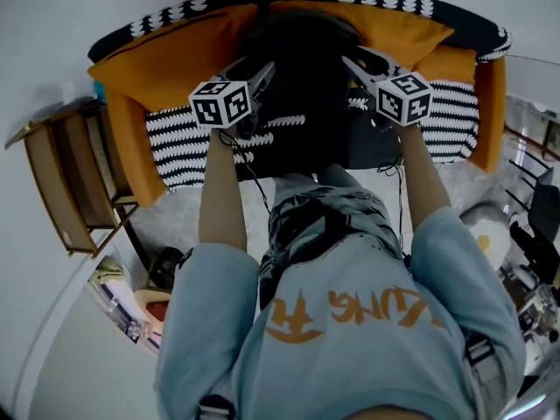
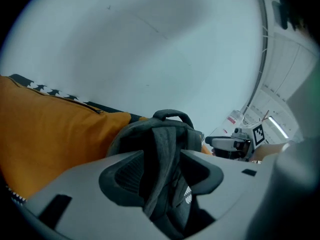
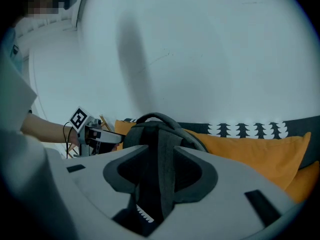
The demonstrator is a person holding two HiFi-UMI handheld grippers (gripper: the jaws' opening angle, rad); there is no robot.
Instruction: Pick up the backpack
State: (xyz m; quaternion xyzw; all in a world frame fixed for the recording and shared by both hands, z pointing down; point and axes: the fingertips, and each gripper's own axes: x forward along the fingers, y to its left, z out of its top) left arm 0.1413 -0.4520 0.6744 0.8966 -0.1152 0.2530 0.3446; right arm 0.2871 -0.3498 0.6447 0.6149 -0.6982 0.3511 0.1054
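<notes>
Wooden shelf (image 1: 61,178): far left, against the white wall (image 1: 52,24), just beside the sofa's arm.
Sofa (image 1: 140,156): orange, with a black-and-white patterned throw (image 1: 188,143) over the seat and along the top of the back; orange cushions (image 1: 175,55) lean against the back.
Floor (image 1: 175,221): pale and speckled in front of the sofa (the clutter at both lower edges is too small to name).
Backpack (image 1: 306,86): dark grey, upright on the middle of the seat, leaning on the cushions, top handle up.
Left gripper (image 1: 262,75): bare forearm stretched forward, tool tilted down at the backpack's left side; jaws spread, a grey strap (image 2: 162,149) hanging loose between them.
Right gripper (image 1: 354,62): forearm stretched alongside, same downward tilt, at the backpack's right side; jaws spread, a second strap (image 3: 165,149) between them, unpinched.
</notes>
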